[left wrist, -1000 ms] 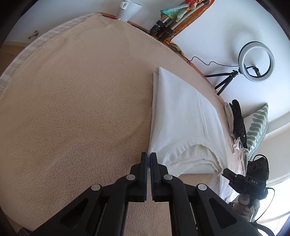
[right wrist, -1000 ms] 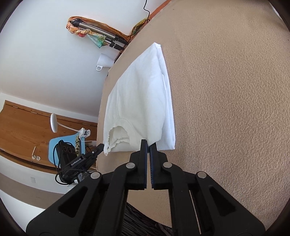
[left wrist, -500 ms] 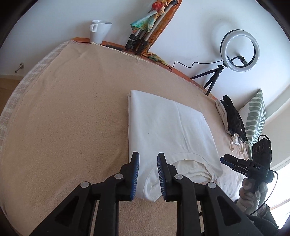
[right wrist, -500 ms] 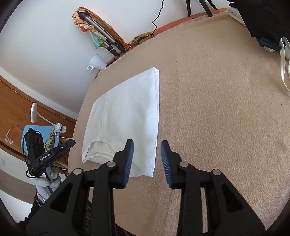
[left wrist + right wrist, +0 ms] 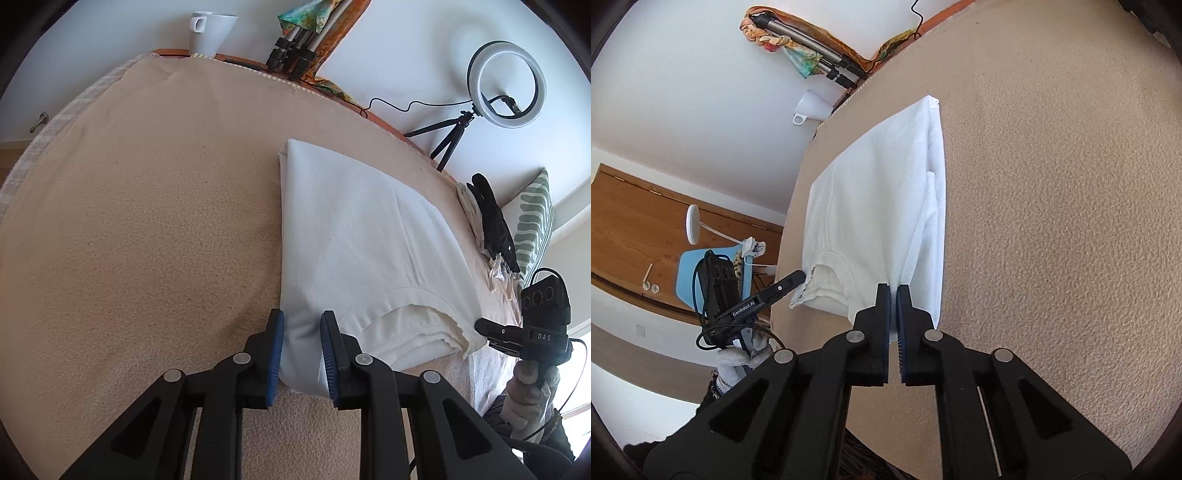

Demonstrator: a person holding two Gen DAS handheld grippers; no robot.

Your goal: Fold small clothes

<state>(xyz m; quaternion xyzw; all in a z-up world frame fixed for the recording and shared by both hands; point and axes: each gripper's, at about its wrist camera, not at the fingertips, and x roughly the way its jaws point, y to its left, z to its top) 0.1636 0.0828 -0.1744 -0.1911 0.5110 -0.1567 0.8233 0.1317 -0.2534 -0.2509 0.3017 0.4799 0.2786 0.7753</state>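
Observation:
A white T-shirt (image 5: 354, 236), folded lengthwise, lies on a beige blanket (image 5: 147, 221) with its collar end toward me. My left gripper (image 5: 302, 328) is open, its blue-padded fingers astride the shirt's near left corner. My right gripper (image 5: 894, 291) is shut on the shirt (image 5: 879, 192) at its near right corner and lifts a ridge of cloth there. The right gripper also shows in the left wrist view (image 5: 491, 328), and the left gripper shows in the right wrist view (image 5: 794, 278).
A white mug (image 5: 210, 33), folded tripods (image 5: 295, 51) and a ring light (image 5: 502, 85) stand at the far edge. A pile of black and white clothes (image 5: 487, 225) and a patterned cushion (image 5: 532, 221) lie at the right. A blue chair (image 5: 713, 273) stands beside the bed.
Both grippers opened from shut half a second ago. Since then the right gripper has closed on the shirt's near corner. The left gripper has moved in around the other corner, still open.

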